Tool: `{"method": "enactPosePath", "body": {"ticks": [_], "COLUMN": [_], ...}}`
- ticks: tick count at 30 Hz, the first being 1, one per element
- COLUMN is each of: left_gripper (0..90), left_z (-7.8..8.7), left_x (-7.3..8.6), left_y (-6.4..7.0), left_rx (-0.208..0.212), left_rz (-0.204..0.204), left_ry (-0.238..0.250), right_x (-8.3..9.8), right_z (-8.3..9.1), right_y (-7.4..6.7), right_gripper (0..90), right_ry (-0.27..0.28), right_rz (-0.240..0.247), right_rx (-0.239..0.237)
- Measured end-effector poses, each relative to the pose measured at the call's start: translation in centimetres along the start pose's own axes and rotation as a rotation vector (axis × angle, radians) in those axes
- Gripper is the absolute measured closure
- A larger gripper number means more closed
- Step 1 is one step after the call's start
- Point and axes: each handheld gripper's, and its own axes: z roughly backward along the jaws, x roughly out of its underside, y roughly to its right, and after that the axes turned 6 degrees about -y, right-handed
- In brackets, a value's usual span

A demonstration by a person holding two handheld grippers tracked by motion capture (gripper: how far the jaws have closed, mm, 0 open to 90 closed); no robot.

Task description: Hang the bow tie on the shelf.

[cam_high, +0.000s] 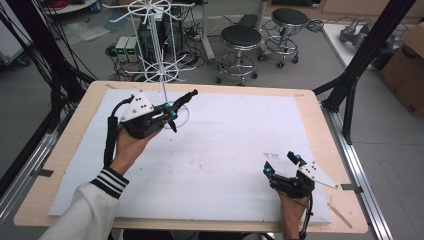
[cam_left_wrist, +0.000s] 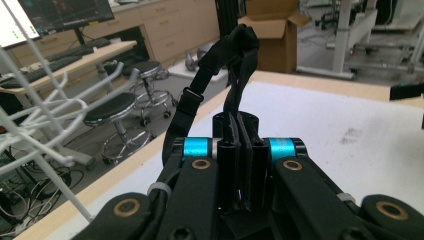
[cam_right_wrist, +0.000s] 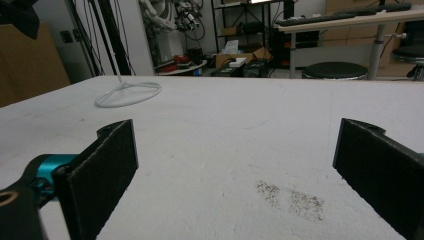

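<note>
My left gripper (cam_high: 171,113) is held above the white mat (cam_high: 225,140) at the back left, jaws shut on a black strap (cam_high: 186,98). In the left gripper view the strap (cam_left_wrist: 200,82) rises from the closed pads (cam_left_wrist: 231,150) and loops over at the top. It sits right beside the pole of a white wire rack (cam_high: 159,45), whose ring base (cam_right_wrist: 128,93) rests on the mat. My right gripper (cam_high: 281,164) rests low near the front right of the mat, open, with nothing between its pads (cam_right_wrist: 107,165).
A dark smudge (cam_right_wrist: 292,197) marks the mat just ahead of the right gripper. Two black stools (cam_high: 241,37) and cables stand beyond the table's far edge. Black frame posts (cam_high: 367,50) flank the table, and a cardboard box (cam_high: 407,60) stands at the right.
</note>
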Motion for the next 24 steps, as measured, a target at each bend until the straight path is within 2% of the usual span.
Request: {"method": "enactPosePath", "body": {"ticks": [5,12,18,24], "left_gripper": [87.3,87.3,87.3,87.3], "left_z": [1.0,2.1,3.2,3.8], "left_x": [-0.1,-0.4,-1.0,-1.1], "left_y": [-0.6,-1.3,-1.8,-2.3], "left_rx": [-0.008,-0.038,-0.057,-0.077], "left_rz": [0.027,0.04,0.037,0.04], "left_ry": [0.023,0.052,0.079,0.082], "right_x": [0.0,0.0,0.0,0.0], "right_z": [0.0,0.0,0.0,0.0], "right_y": [0.0,0.0,0.0,0.0], "right_gripper": [3.1,3.1,3.0,3.1], "right_ry": [-0.001,0.0,0.0,-0.001], "right_rz": [0.0,0.006,0.006,0.005], "right_rx": [0.001,0.001,0.003,0.002]}}
